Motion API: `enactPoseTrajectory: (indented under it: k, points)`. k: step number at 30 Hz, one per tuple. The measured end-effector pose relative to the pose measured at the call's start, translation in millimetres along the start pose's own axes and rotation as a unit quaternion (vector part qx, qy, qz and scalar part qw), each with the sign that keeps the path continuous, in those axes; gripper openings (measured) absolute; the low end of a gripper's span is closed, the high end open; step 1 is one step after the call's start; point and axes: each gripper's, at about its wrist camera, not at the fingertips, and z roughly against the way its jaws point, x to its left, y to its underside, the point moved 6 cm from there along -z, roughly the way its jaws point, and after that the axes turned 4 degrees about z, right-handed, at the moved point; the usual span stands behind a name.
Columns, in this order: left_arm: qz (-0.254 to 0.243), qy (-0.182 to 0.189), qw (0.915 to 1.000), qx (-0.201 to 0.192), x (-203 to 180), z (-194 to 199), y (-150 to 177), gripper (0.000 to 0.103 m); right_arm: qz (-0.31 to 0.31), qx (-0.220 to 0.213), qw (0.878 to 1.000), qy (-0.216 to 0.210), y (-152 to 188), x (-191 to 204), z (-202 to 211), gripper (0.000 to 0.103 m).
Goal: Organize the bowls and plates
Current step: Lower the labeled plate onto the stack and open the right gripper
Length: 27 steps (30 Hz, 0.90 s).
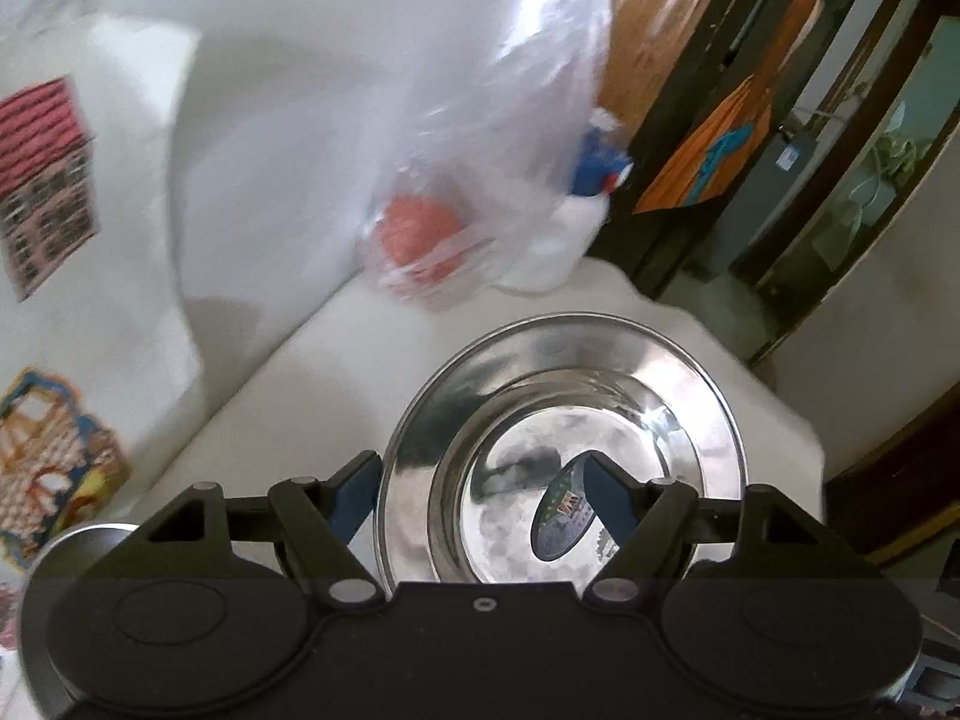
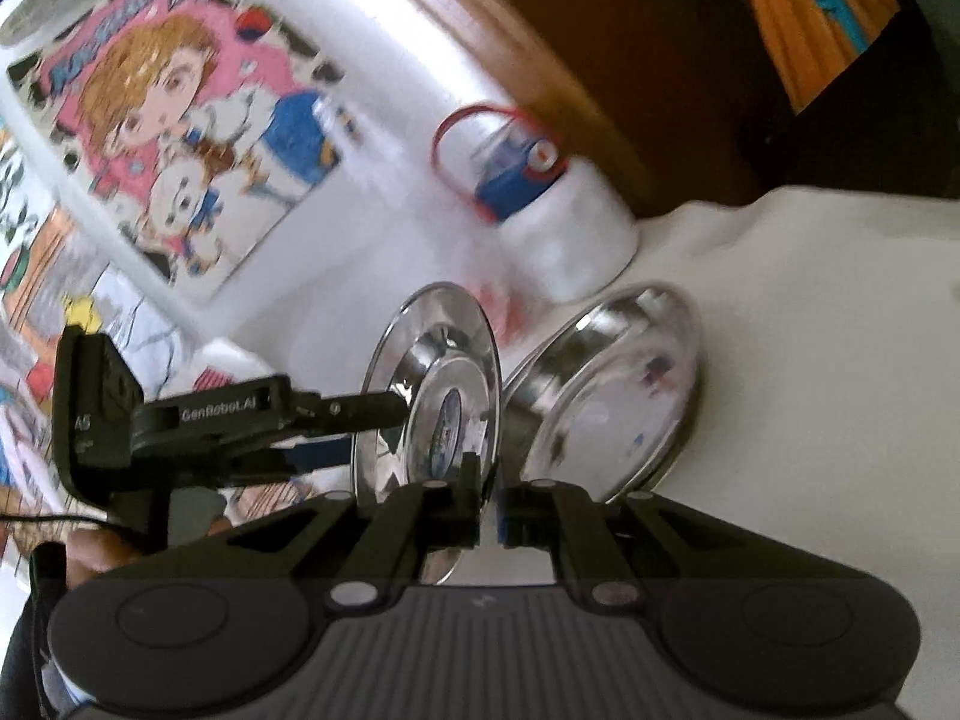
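Seems to be the carrying step: one steel bowl (image 1: 558, 450) gripped by both tools, probably on its way to a stack.

Left tongs (image 1: 480, 480) set wide across the left side of the bowl, one finger outside the rim and the other inside the hollow, by the look clamped on it. Right tongs (image 2: 489, 516) brought together, pinching the near rim of this same bowl.

In the right wrist view, a second bowl (image 2: 612, 396) just to the right of the held one, resting on the white surface (image 2: 810, 330). Cannot tell if the two touch. Farther away, a white bottle (image 2: 558, 228) with a blue label, and in the left wrist view a clear plastic bag (image 1: 420, 228) with something red inside.

Next, likely: bring the held bowl over the second one, make it level, and lower it inside. Calls for both hands moving together, because a thin polished rim slips easily. Better not to part either tongs before the bowl sits steady.
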Motion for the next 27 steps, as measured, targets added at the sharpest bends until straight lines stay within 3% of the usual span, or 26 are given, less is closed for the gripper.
enactPoseTrajectory:
  k: [12, 27]
  points:
    - [0.008, 0.016, 0.9998, -0.002, -48, -51, -12, 0.075, 0.01, -0.014, 0.999, 0.039, -45, -52, -14, 0.006]
    - [0.028, -0.006, 0.9993, 0.026, -39, -86, -5, 0.075, -0.013, 0.02, 0.999, 0.037, -31, -76, -41, 0.009]
